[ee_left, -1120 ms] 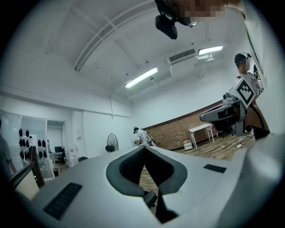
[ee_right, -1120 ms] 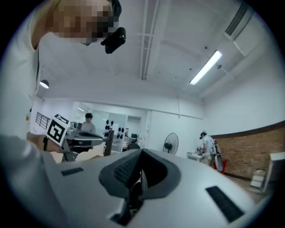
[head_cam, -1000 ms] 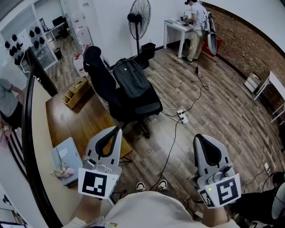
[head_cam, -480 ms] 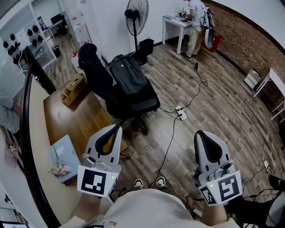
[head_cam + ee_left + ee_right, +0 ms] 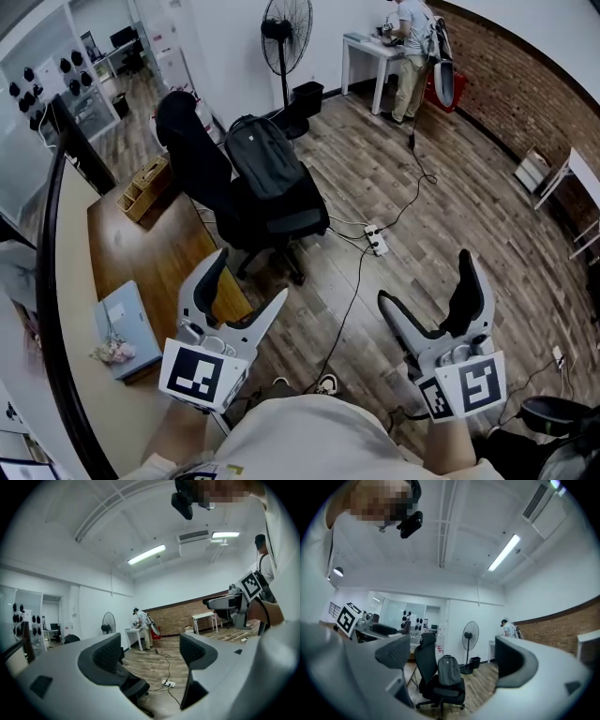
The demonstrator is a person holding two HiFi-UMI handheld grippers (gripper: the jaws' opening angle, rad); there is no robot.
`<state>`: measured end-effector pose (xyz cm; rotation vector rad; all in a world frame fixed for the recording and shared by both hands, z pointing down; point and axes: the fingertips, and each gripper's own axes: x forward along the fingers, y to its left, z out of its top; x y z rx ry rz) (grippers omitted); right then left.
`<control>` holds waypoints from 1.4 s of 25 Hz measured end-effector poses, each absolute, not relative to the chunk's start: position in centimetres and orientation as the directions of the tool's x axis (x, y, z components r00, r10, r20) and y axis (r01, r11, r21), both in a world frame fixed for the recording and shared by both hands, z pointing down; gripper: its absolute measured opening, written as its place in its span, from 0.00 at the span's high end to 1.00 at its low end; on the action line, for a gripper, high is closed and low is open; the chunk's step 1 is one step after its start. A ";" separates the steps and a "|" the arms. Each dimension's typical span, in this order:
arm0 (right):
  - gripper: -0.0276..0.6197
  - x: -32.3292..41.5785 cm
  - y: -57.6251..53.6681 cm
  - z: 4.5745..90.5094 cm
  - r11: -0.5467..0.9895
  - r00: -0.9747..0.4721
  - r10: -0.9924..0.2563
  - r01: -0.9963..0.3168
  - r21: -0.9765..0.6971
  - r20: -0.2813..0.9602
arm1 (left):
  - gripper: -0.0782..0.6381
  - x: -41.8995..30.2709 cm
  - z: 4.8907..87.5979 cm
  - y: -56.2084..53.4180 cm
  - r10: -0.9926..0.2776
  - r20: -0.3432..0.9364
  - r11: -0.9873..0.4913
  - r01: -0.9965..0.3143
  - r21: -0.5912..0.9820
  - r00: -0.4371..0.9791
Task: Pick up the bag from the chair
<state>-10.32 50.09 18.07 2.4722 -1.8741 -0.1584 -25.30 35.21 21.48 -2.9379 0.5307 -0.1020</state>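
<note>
Backpack (image 5: 267, 159) sits on the office chair (image 5: 298, 223), upper centre. Left gripper (image 5: 249, 278) and right gripper (image 5: 427, 279) hover well short, fingers spread, empty; grasp and lift look outstanding.

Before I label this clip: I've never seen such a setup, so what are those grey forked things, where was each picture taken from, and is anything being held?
There is no robot here: a person holds a two-jaw tool in each hand. The head view looks down from a camera on the person's head and shows the left gripper and right gripper above a wood floor. The other two views come from a camera riding on each gripper, looking out between its jaws. Both pairs of jaws stand apart with nothing between them, so nothing is held. Ahead, a dark bag stands on a black office chair, propped against its backrest, beside a wooden desk.
</note>
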 end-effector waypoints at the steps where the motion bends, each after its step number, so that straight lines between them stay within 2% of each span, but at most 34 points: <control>1: 0.06 -9.6 50.4 18.1 -0.289 0.283 -0.957 -0.951 0.106 -0.064 | 0.34 -24.9 21.5 35.3 -0.369 0.030 -0.918 -0.359 -0.167 0.929; 5: 0.04 -8.1 51.7 18.4 -0.319 0.311 -0.947 -0.939 0.129 -0.080 | 0.29 -24.1 21.1 35.8 -0.421 -0.022 -0.893 -0.419 -0.165 0.907; 18: 0.04 -3.4 49.4 20.8 -0.331 0.329 -0.944 -0.936 0.121 -0.040 | 0.28 -19.0 22.9 33.1 -0.387 0.001 -0.911 -0.382 -0.156 0.922; 26: 0.04 0.7 43.9 22.1 -0.312 0.316 -0.949 -0.942 0.126 0.010 | 0.28 -14.4 24.3 27.7 -0.390 0.025 -0.914 -0.383 -0.136 0.921; 35: 0.04 5.9 32.6 21.6 -0.308 0.316 -0.948 -0.940 0.151 0.034 | 0.28 -10.1 24.7 16.0 -0.429 0.030 -0.900 -0.425 -0.093 0.903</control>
